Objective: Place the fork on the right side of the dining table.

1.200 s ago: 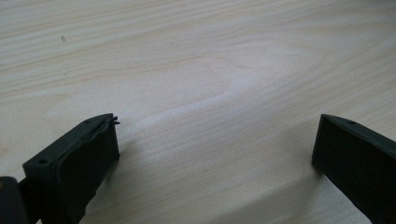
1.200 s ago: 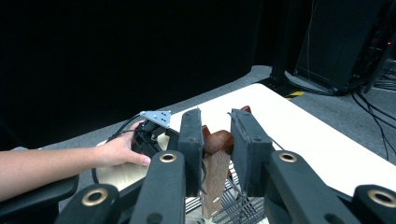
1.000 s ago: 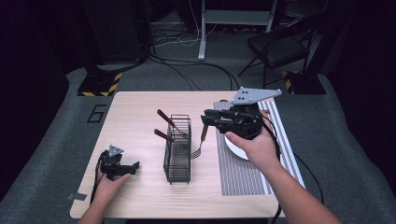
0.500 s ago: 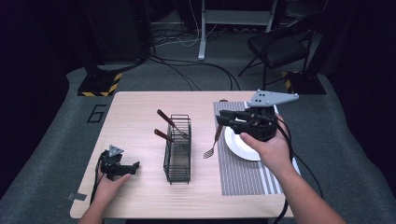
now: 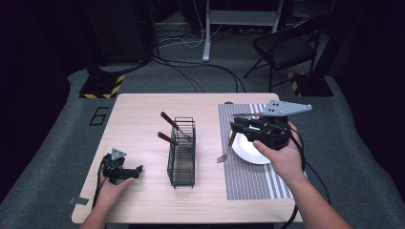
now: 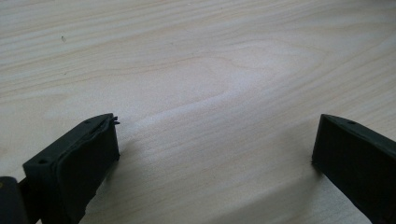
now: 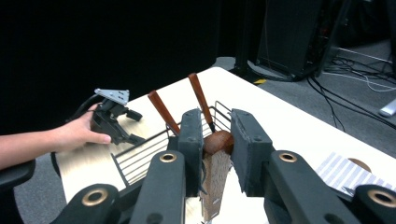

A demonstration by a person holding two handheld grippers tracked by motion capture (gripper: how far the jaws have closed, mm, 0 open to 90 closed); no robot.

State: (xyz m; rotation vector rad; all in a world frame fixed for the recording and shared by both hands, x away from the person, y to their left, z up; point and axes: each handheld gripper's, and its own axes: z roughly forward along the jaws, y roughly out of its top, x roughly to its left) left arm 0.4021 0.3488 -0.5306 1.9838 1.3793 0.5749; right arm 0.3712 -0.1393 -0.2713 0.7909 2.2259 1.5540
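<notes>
We read a single legible mark: a large dark numeral "6", which stands on the grey floor just beside the left edge of the table, near its far left corner. Farther back on the floor, yellow-and-black hazard striping marks the base of a dark stand; it carries no characters. We find no readable text, label or brand on anything else in the high view, and we read no characters in the left gripper view or the right gripper view.
</notes>
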